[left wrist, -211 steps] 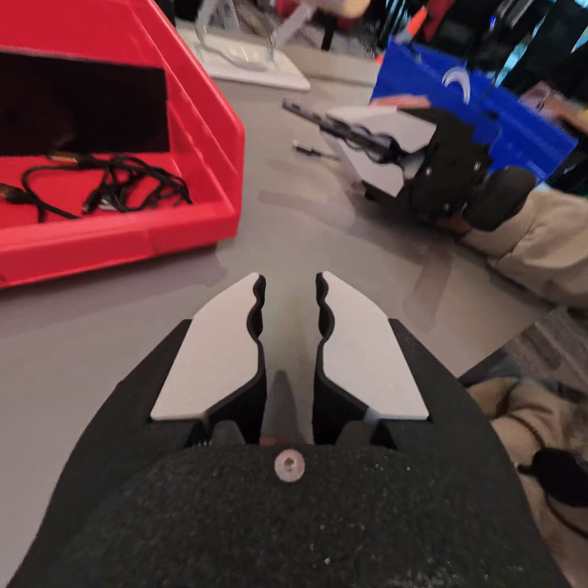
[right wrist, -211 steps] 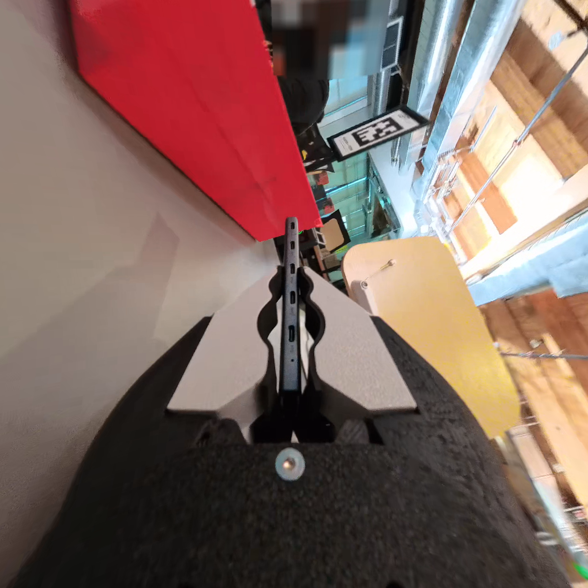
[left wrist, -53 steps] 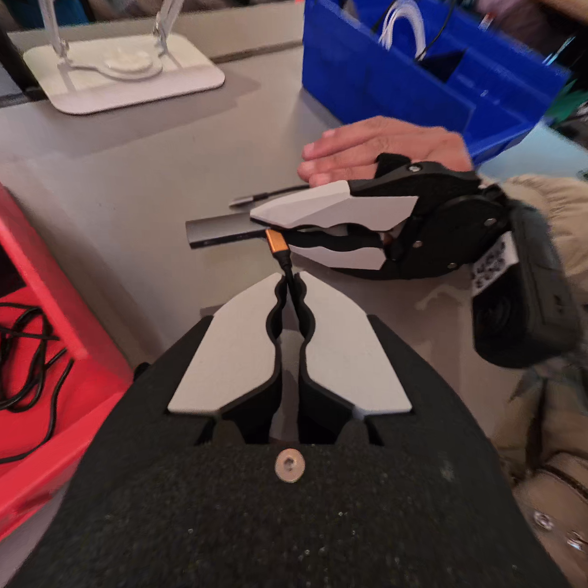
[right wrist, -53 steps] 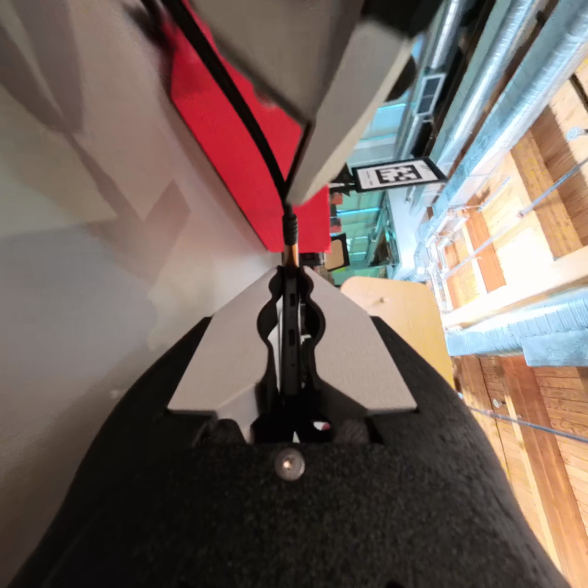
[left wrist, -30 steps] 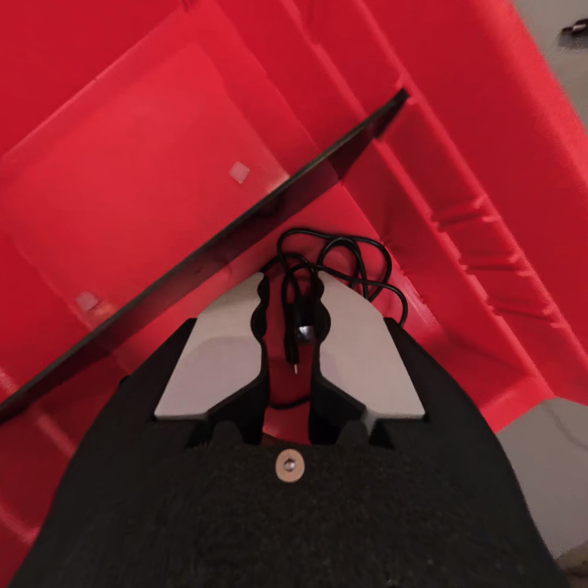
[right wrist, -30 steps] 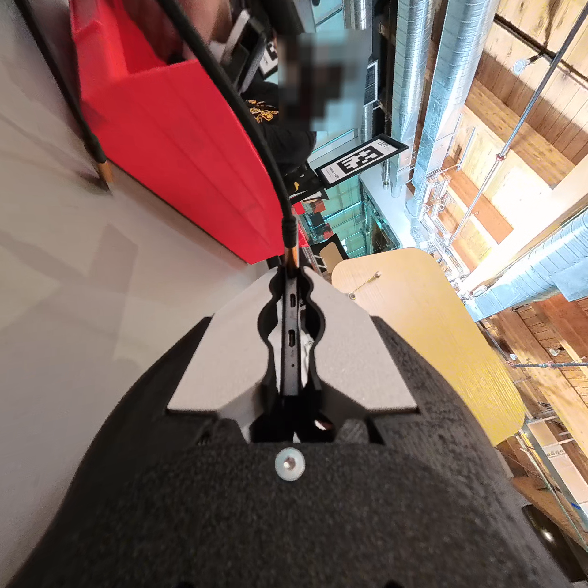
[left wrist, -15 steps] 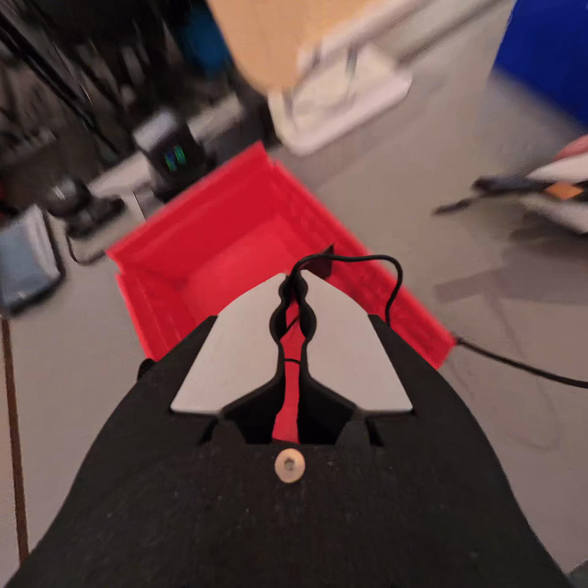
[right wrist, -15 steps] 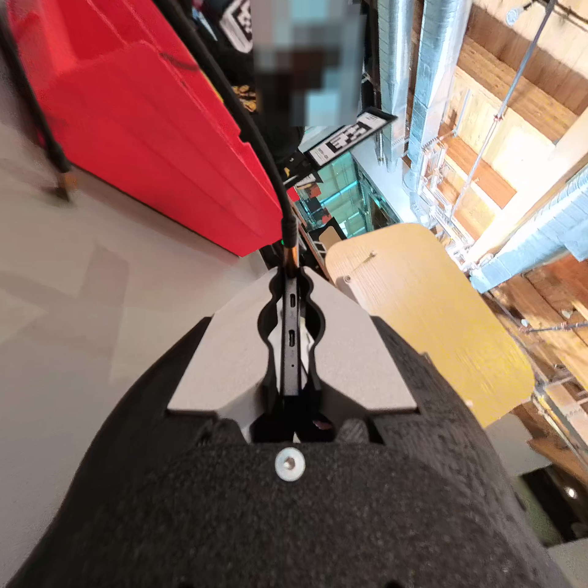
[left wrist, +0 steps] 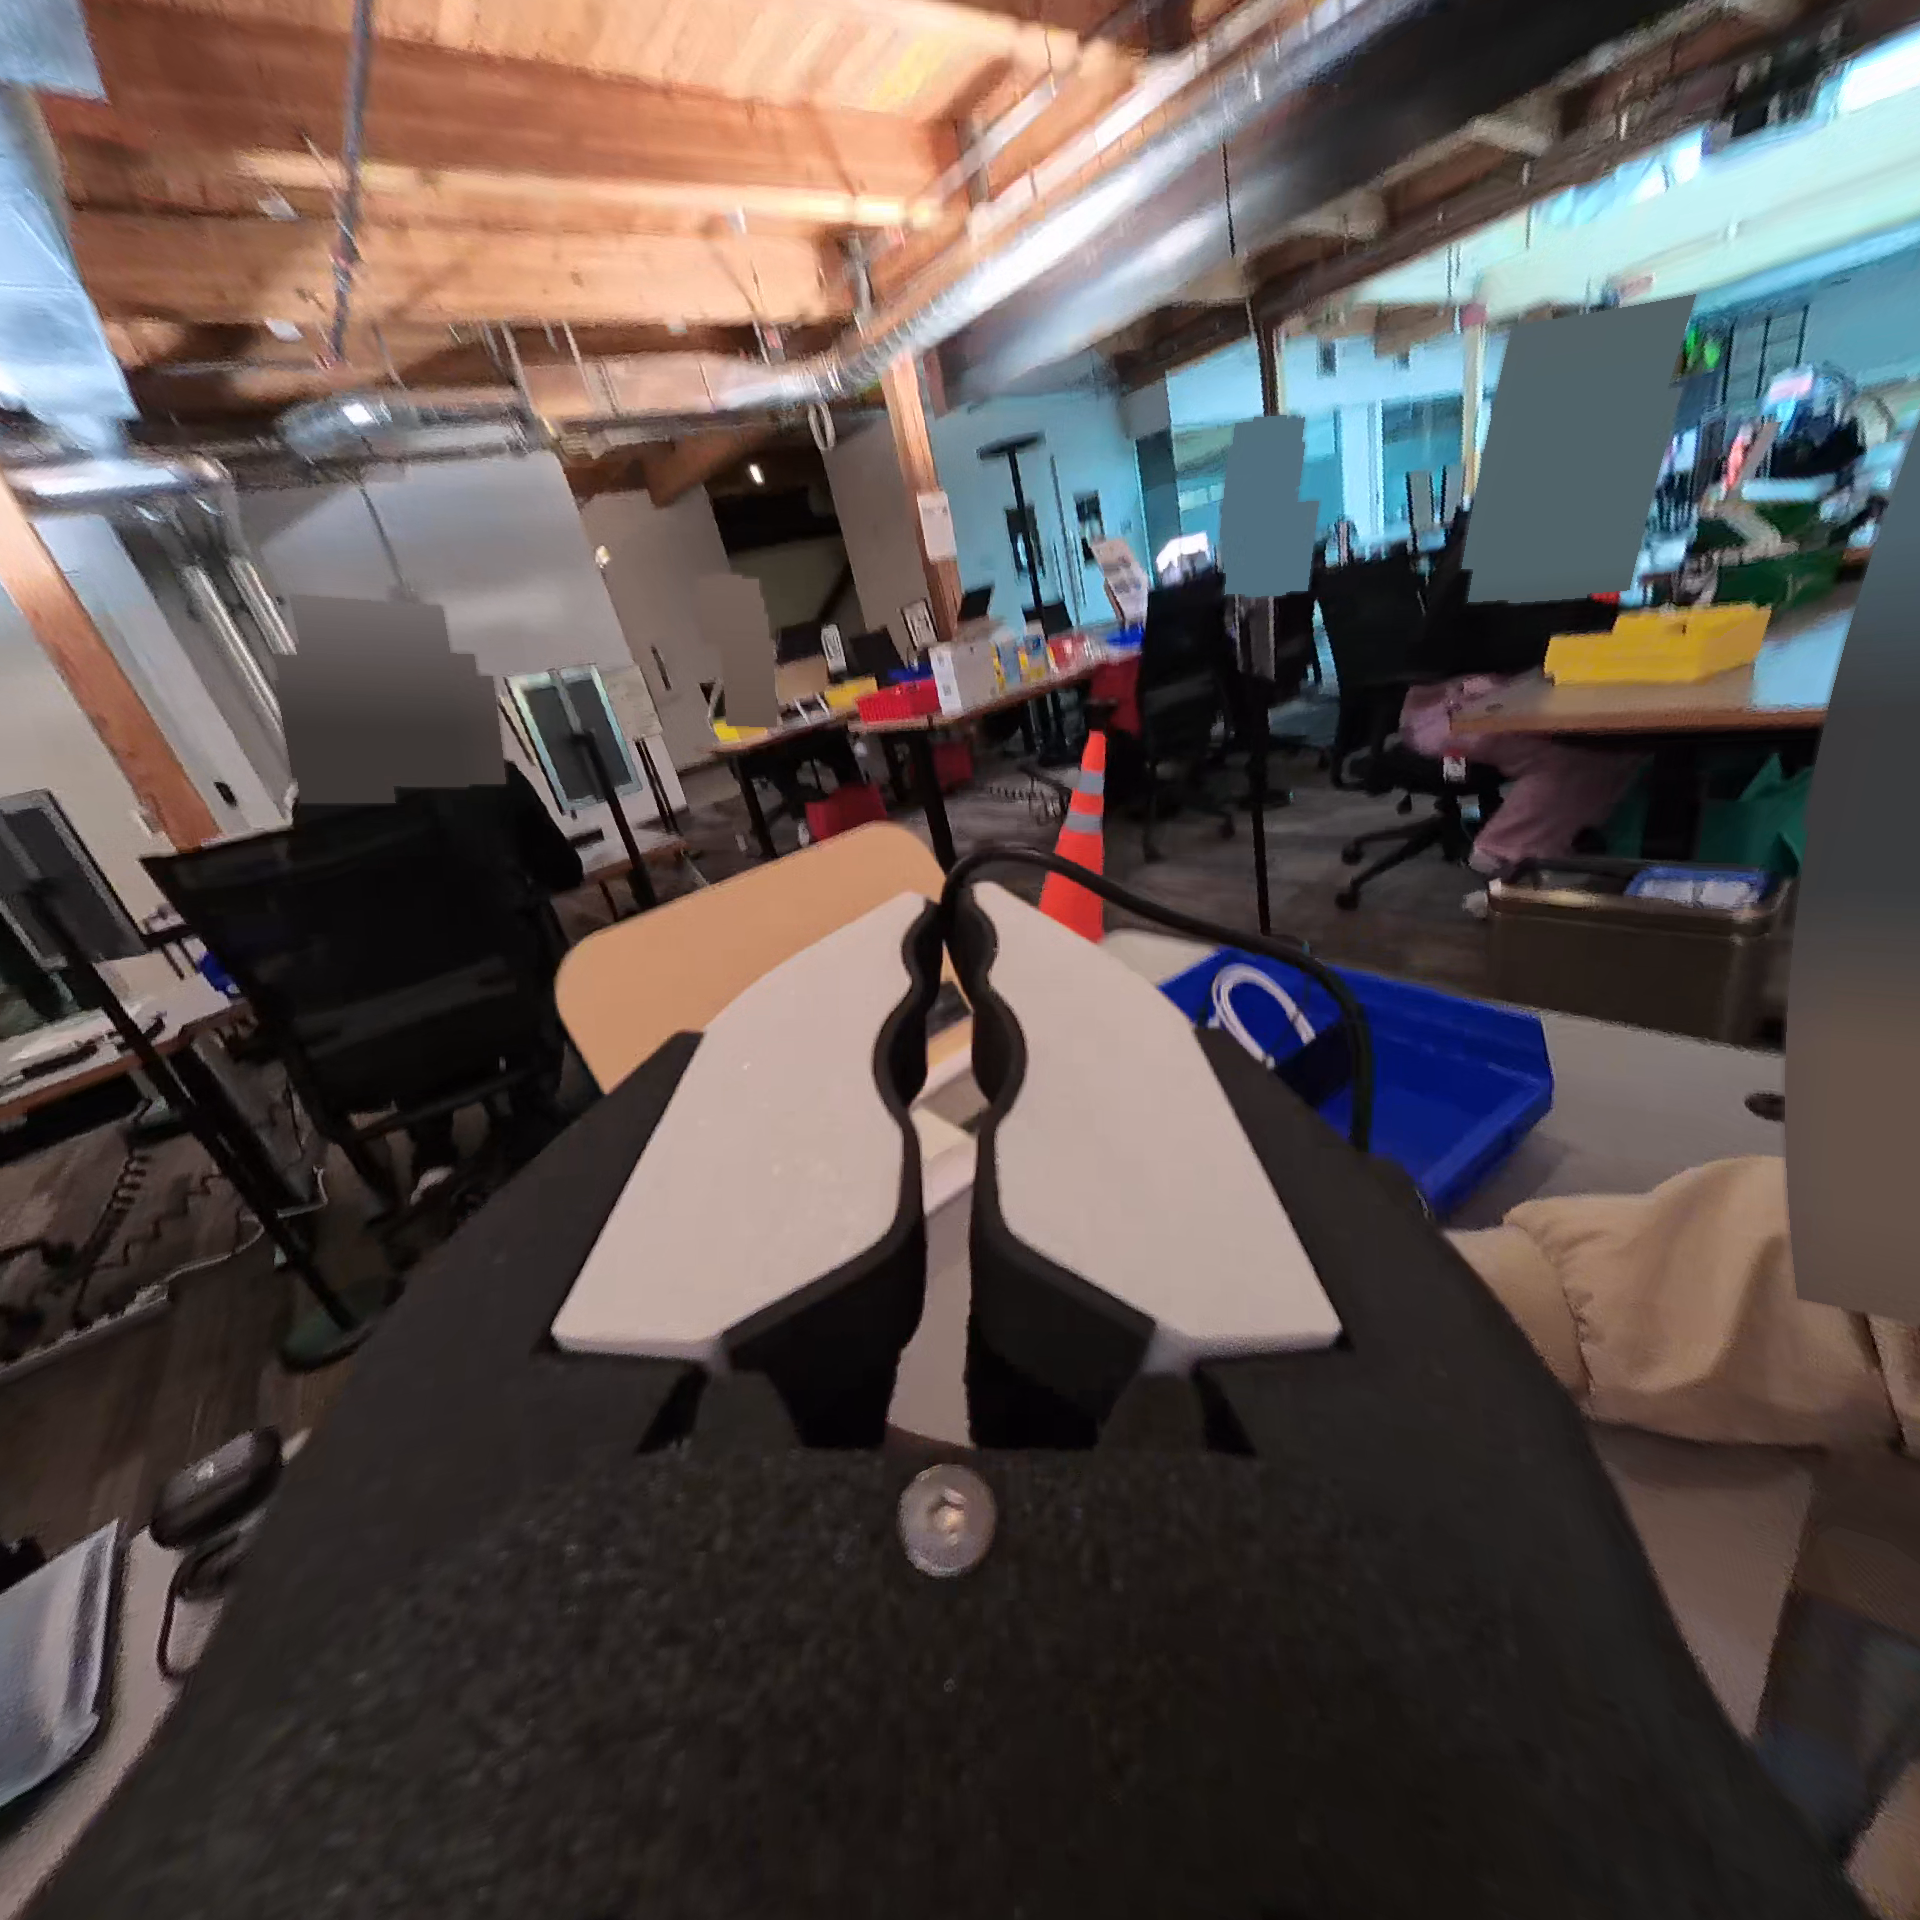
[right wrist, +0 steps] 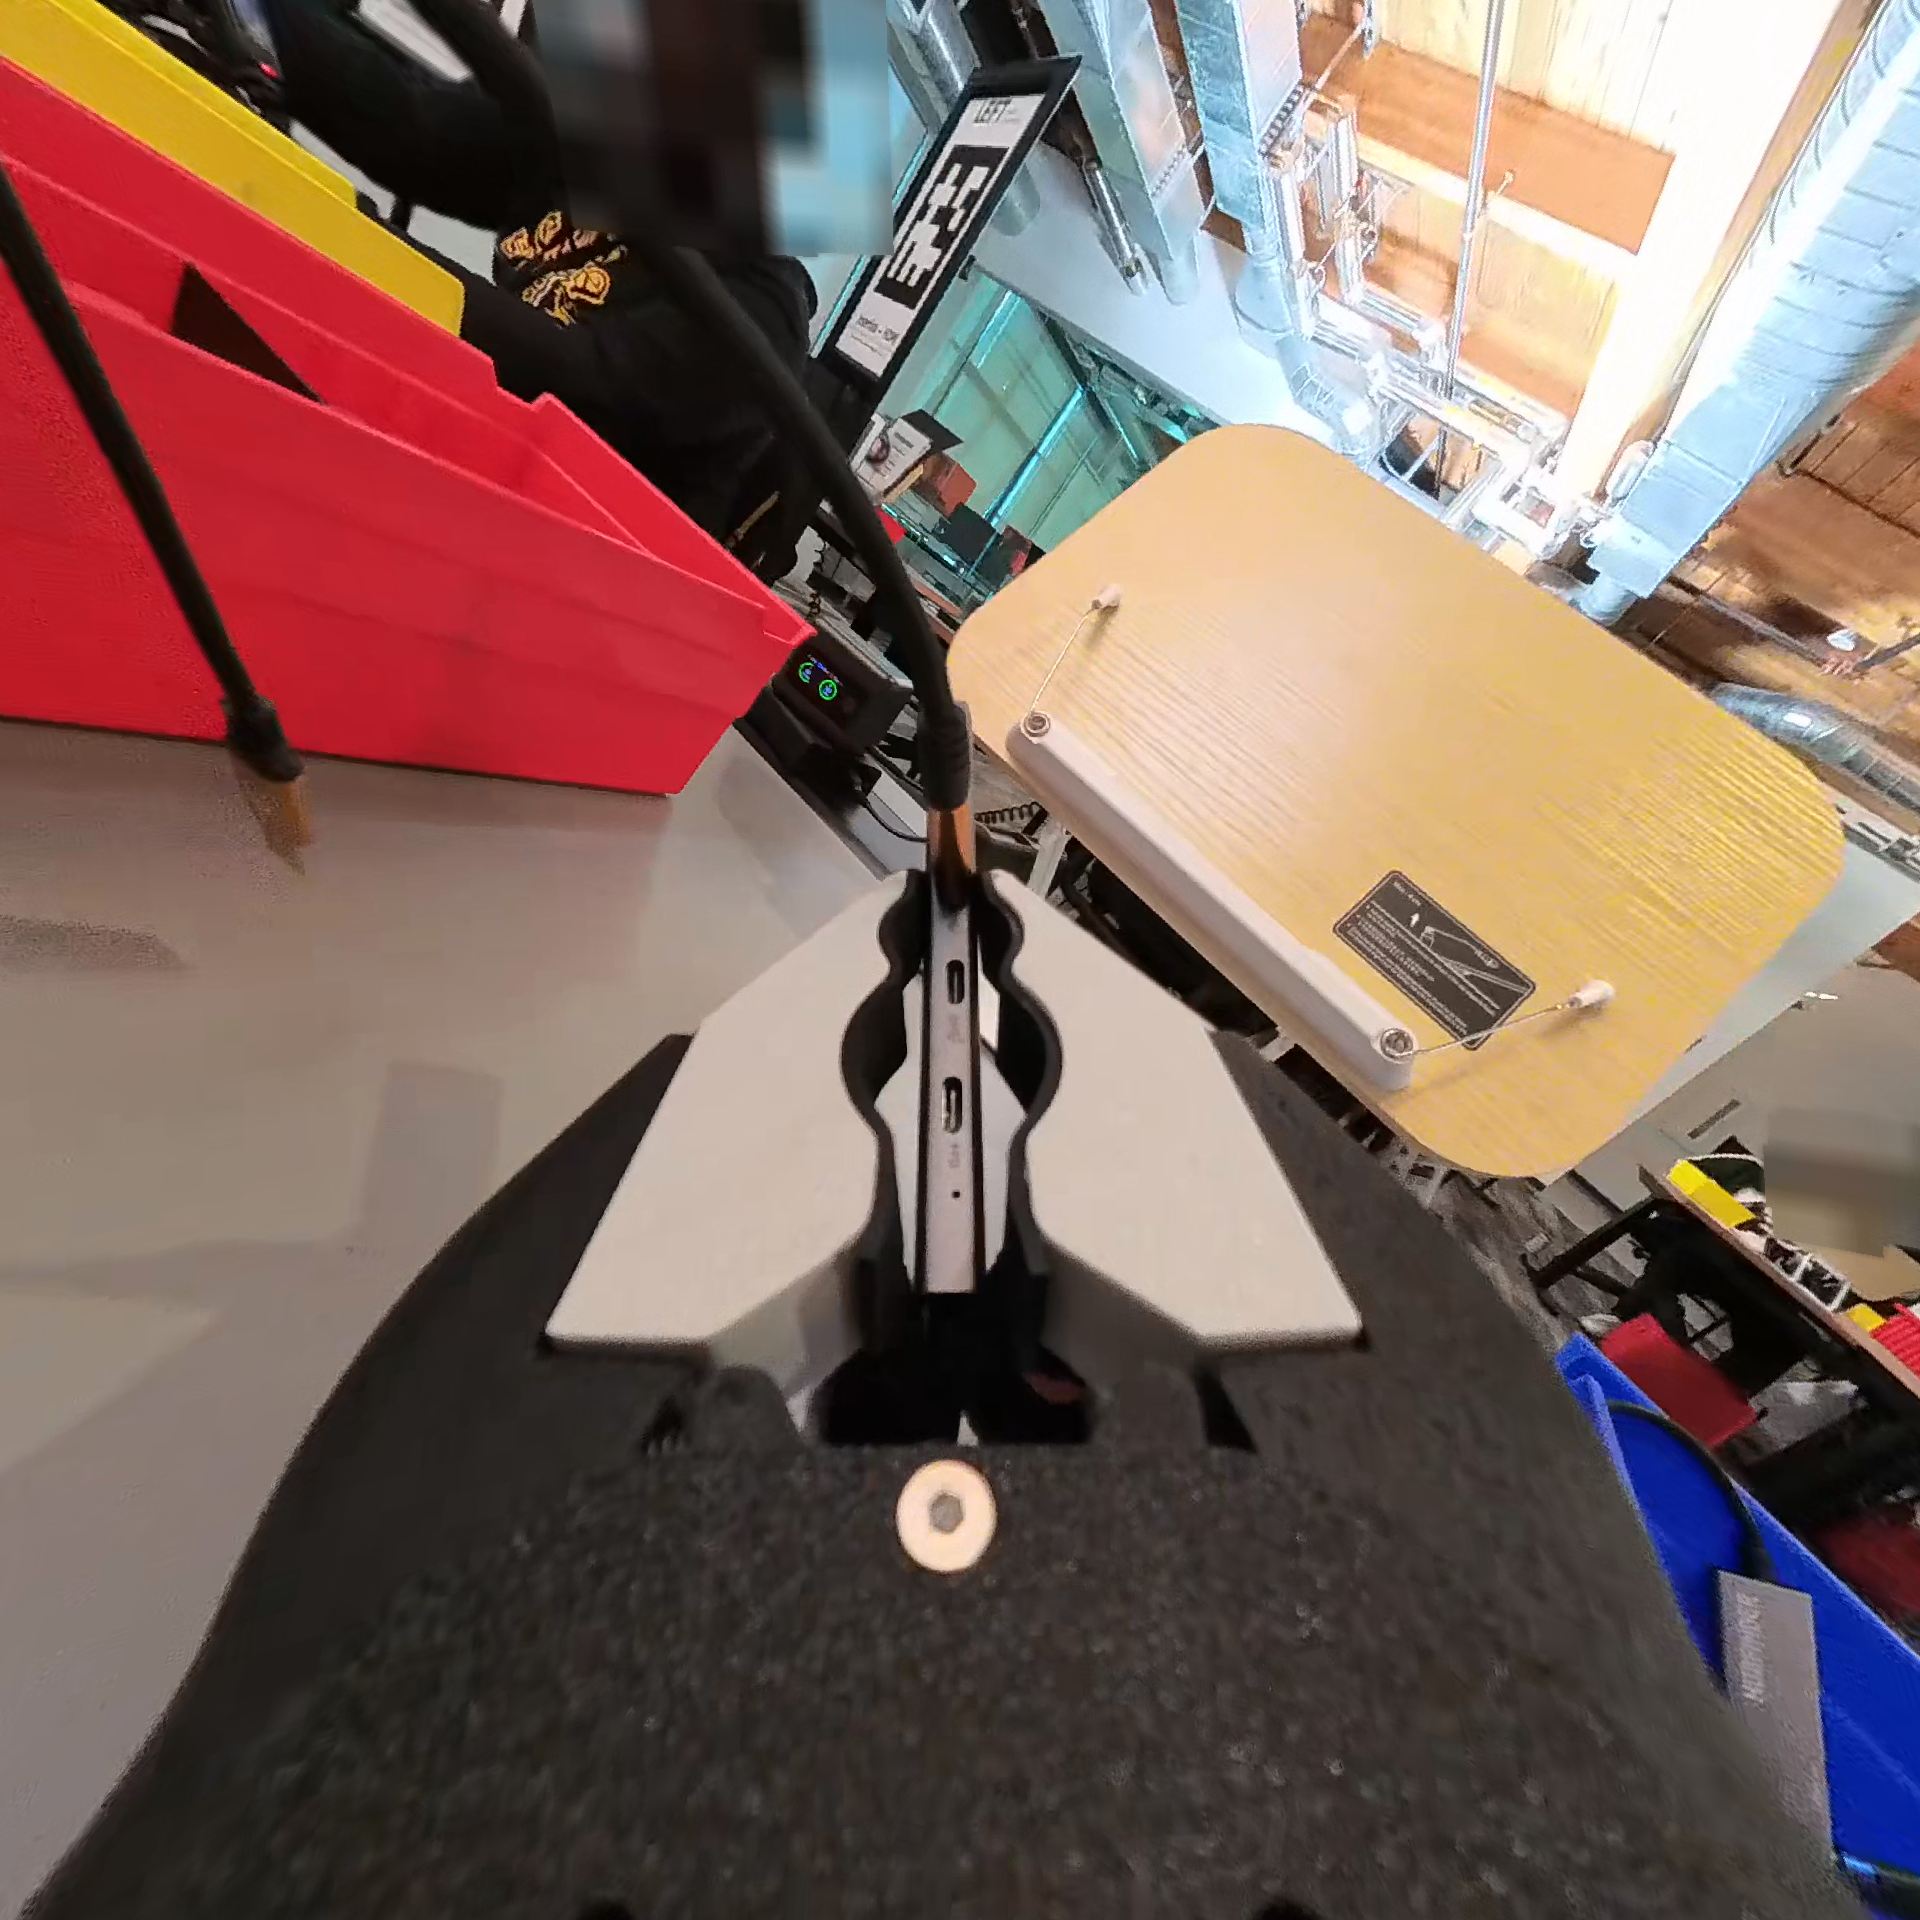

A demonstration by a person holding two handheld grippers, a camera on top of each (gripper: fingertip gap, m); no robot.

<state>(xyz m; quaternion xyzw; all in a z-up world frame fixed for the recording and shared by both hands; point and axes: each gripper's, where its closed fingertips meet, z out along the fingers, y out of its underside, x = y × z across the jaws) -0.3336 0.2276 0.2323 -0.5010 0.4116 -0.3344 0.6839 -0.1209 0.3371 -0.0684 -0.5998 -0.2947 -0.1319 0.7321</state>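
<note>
My left gripper [left wrist: 951, 920] pinches a thin black cable [left wrist: 1226, 935] trailing toward four o'clock; my right gripper [right wrist: 951, 894] clamps a slim grey device [right wrist: 951, 1122], thicker cable [right wrist: 831, 468] plugged in at twelve

Bin [right wrist: 416, 582] on table [right wrist: 312, 1039], left of board [right wrist: 1403, 748]

Matt, grainy black foam body and smooth grey plastic fingers [right wrist: 727, 1143]; thin brushed-metal device [right wrist: 951, 1122]; rubbery black cable [right wrist: 831, 468]; glossy red plastic bin [right wrist: 416, 582]; wood-grain board [right wrist: 1403, 748]; smooth grey tabletop [right wrist: 312, 987]
</note>
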